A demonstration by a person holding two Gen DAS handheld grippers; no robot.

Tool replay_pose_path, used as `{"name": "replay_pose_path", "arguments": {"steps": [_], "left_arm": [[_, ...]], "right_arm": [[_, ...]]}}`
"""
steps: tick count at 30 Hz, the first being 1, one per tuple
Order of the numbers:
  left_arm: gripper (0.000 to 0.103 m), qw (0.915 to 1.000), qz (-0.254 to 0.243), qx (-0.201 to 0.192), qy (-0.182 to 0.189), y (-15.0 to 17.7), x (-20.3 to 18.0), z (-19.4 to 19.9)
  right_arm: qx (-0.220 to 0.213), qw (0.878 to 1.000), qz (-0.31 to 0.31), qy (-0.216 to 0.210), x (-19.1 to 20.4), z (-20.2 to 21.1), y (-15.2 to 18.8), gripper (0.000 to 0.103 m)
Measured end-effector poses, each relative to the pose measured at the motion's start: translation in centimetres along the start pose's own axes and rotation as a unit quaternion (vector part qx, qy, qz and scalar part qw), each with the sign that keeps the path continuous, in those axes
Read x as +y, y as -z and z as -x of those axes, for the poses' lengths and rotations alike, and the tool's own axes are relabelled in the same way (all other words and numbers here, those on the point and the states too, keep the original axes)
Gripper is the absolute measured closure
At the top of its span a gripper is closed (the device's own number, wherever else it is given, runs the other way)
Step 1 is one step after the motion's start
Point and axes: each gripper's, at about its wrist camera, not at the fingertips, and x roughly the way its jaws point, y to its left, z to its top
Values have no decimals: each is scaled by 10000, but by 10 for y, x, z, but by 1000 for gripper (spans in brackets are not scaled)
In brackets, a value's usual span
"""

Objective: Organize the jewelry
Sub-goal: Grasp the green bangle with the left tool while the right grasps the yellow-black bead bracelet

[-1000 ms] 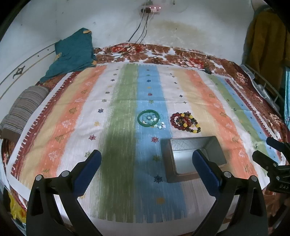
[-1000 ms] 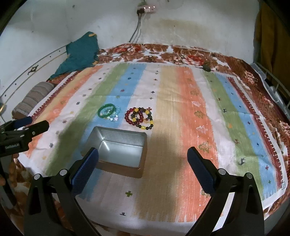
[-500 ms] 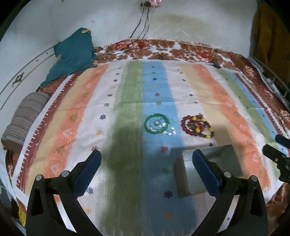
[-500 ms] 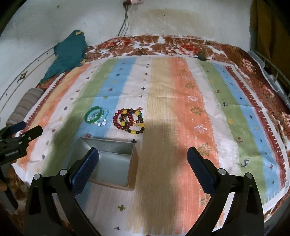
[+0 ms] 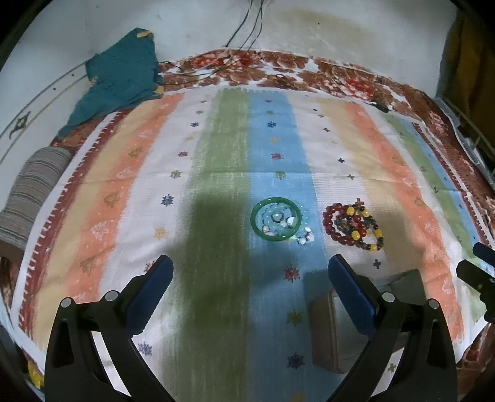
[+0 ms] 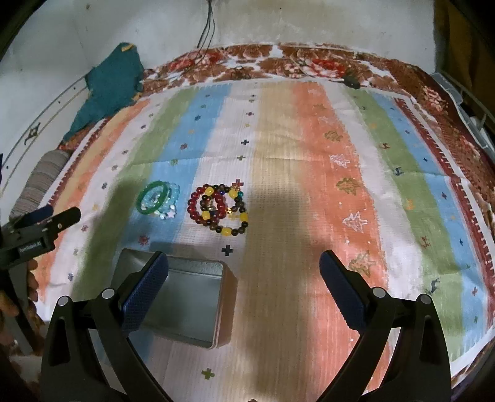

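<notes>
A striped cloth [image 5: 216, 148] covered a floral bedspread [image 6: 309, 62]. A stained white wall [image 5: 324, 27] stood behind, with a teal cloth [image 5: 120, 80] against it.

Striped cloth [image 5: 216, 173] covers the bed: orange, cream, green, blue and white bands with small stitched motifs. Beneath it, a brown floral sheet [image 5: 294, 66] shows along the 12 o'clock edge. Teal garment [image 5: 120, 80] heaped at 10 o'clock, against the stained white wall [image 5: 324, 27]. Grey striped roll [image 5: 31, 191] at 9 o'clock, at the cloth's edge. Dark cables [image 5: 244, 24] hang down the wall at 12 o'clock. Small dark object [image 6: 351, 82] on the floral sheet at 1 o'clock; identity unclear.
</notes>
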Motion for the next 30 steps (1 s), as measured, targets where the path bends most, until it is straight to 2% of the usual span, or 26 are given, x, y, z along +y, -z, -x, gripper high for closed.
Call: {"name": "replay_pose_path", "arguments": {"steps": [11, 14, 18, 30], "left_arm": [[5, 9992, -240, 312, -114, -16, 1, -38], [5, 9992, -138, 345, -168, -20, 8, -47], [5, 9985, 31, 530, -115, -24, 19, -66], [5, 9953, 121, 960, -10, -41, 27, -121]], "right_arm": [[206, 9995, 174, 191, 4, -31, -15, 4], [334, 9992, 55, 192, 0, -41, -19, 4], [498, 9986, -187, -11, -6, -56, -24, 4], [845, 9964, 65, -37, 0, -98, -34, 4]]}}
